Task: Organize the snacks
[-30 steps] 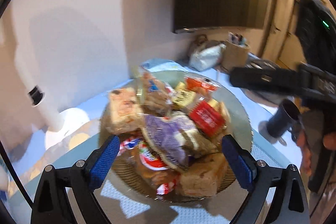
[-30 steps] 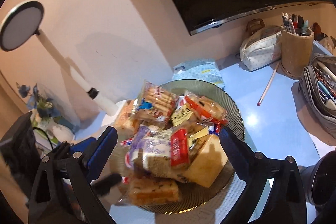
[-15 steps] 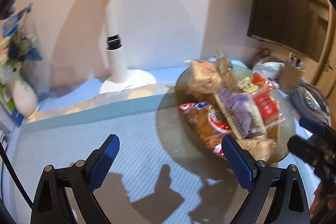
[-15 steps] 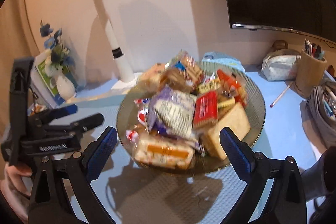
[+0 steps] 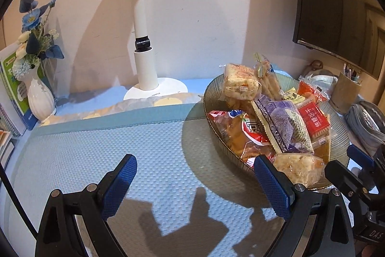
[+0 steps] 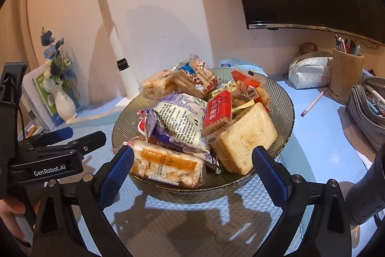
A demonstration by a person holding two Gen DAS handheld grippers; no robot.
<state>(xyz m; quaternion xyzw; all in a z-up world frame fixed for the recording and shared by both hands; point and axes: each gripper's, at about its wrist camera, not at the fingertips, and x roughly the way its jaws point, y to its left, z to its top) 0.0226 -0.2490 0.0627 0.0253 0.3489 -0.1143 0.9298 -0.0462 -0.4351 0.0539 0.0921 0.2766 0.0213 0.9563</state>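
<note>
The right gripper [image 6: 192, 166] hangs with jaws wide and empty just in front of the bowl [image 6: 284, 112]; the left gripper [image 5: 195, 181] is likewise spread, holding nothing, over the dimpled mat [image 5: 96, 148] left of the bowl; the snacks [image 6: 199, 119] sit heaped in that ribbed glass bowl. Crinkly, slick wrappers and soft cakes lean loosely; I'd worry 1 careless pull tips neighbours over the rim.

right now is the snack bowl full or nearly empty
Full. The glass bowl is heaped with wrapped snacks rising above its rim; both grippers are open and hold nothing.
</note>
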